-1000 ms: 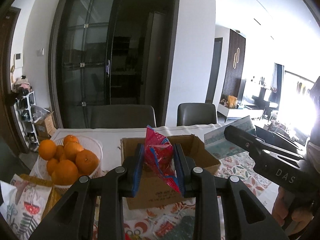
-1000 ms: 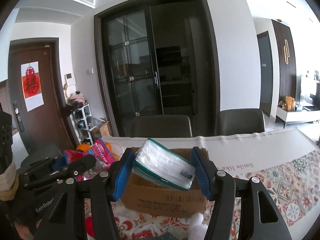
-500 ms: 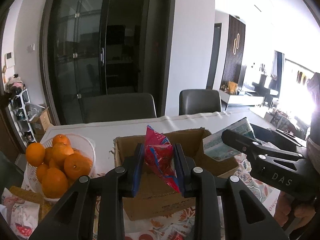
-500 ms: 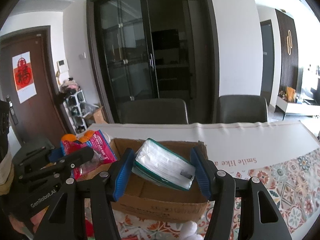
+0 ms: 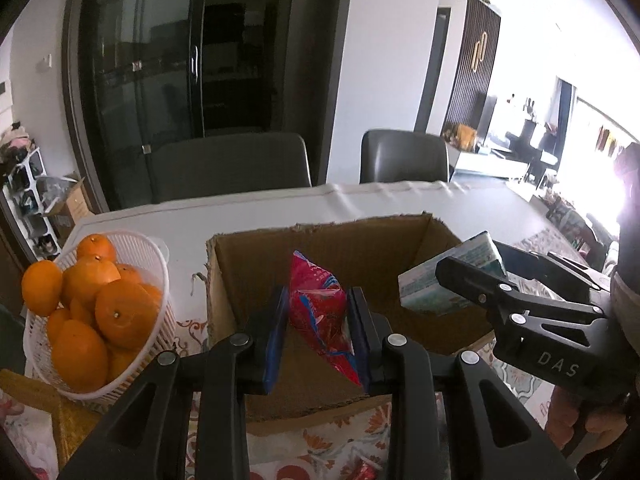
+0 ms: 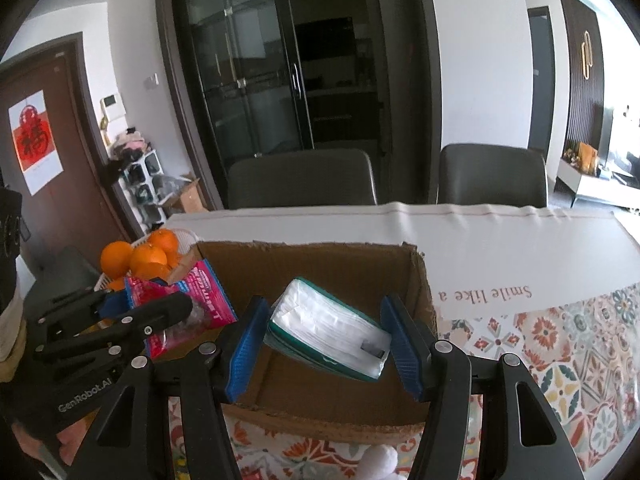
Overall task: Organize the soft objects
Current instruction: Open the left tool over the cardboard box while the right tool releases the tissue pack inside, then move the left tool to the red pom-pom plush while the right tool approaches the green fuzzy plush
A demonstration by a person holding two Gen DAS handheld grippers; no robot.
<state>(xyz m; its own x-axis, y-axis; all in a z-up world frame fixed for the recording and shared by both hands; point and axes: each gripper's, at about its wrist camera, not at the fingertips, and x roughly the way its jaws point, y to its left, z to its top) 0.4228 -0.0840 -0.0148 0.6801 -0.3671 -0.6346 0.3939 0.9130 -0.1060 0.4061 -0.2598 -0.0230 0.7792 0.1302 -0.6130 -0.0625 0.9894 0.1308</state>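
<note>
Left wrist view shows your left hand-held gripper (image 5: 318,334) pinching the red crinkly snack packet (image 5: 320,316) above the open brown cardboard box (image 5: 256,272); your right hand-held gripper (image 6: 326,346) clamps the green-edged clear tissue pack (image 6: 332,334) there too. Next, lower both inside, then release.

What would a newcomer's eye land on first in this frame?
Two loaded grippers over the open cardboard box at table centre: the left gripper clamps a red snack packet, the right gripper a clear tissue pack. Next, the basket of oranges left of the box.
</note>
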